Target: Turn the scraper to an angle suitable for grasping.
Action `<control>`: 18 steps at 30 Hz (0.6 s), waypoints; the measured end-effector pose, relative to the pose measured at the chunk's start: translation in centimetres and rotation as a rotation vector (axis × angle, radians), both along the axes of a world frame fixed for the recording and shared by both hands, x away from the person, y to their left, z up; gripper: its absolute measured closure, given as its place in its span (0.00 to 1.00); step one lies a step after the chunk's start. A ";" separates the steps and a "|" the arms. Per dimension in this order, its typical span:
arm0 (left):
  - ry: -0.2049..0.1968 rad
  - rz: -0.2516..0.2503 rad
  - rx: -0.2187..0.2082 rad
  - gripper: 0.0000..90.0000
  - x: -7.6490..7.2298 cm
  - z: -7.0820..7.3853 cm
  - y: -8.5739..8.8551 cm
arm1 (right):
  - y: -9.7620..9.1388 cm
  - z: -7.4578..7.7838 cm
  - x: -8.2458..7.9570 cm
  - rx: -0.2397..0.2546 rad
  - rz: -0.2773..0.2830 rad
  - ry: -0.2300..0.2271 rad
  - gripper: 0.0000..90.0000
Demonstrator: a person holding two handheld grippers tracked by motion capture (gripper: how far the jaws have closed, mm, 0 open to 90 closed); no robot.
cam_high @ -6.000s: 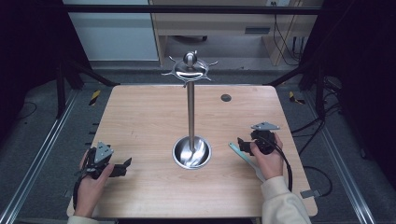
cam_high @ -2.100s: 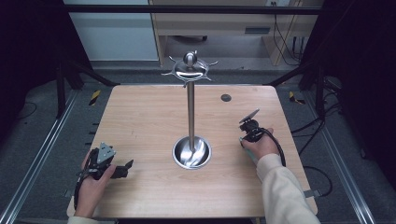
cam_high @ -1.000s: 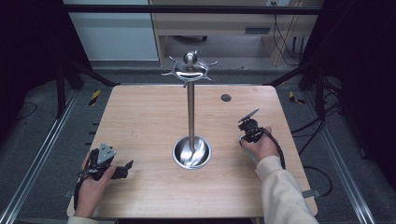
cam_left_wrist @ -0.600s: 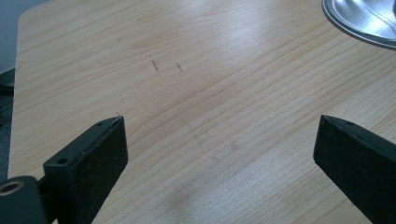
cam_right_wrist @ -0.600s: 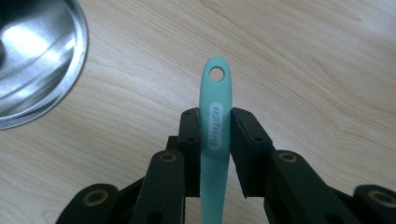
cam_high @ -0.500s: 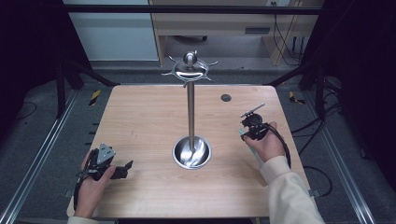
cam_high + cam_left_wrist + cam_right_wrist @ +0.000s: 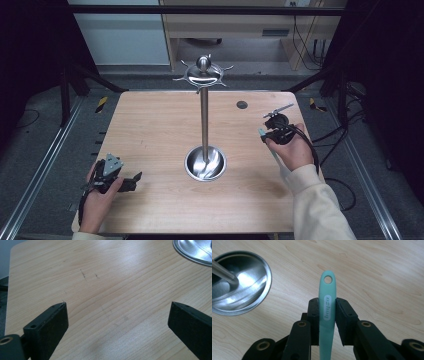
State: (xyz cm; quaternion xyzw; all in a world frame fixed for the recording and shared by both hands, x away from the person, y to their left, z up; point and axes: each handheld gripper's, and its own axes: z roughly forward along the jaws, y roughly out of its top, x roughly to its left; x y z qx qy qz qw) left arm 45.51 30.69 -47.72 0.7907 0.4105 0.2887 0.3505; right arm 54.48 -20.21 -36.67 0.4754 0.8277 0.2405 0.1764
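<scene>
Teal utensil handle pinched tight in right gripper, hole end past its fingertips | left gripper wide open, empty | next, probably: hook hole onto stand

Bare tabletop all round; only the central metal stand obstructs.

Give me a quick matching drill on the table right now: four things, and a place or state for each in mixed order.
Things:
1. left gripper
2. right gripper
3. teal handle
4. metal stand

States:
A. upright at the table's middle, on a round dish base
B. clamped between two jaws, hole end sticking out
C. jaws wide apart over bare wood
D. jaws closed on a thin tool

Pairs: 1-C, 2-D, 3-B, 4-A
</scene>
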 end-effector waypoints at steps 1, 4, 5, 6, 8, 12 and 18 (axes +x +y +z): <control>-0.002 0.003 -0.002 0.03 0.0 0.0 0.0 | 0.0 0.3 -0.1 0.004 0.002 -0.007 0.83; -0.003 0.004 -0.002 0.03 0.0 0.0 0.1 | -0.1 1.1 -0.3 0.031 0.008 -0.026 0.83; -0.003 0.004 -0.001 0.03 0.0 0.0 0.1 | -0.1 1.1 -0.3 0.031 0.008 -0.026 0.83; -0.002 0.005 -0.002 0.03 0.0 0.0 0.1 | -0.2 1.4 -0.4 0.038 0.015 -0.036 0.83; -0.001 0.004 -0.001 0.03 0.0 0.0 0.1 | -0.2 1.9 -0.6 0.052 0.019 -0.047 0.83; -0.001 0.003 -0.002 0.03 0.0 0.0 0.0 | -0.3 2.9 -1.1 0.072 0.035 -0.075 0.83; -0.001 0.005 -0.004 0.03 0.1 0.0 0.1 | -0.1 4.2 -1.7 0.089 0.055 -0.113 0.83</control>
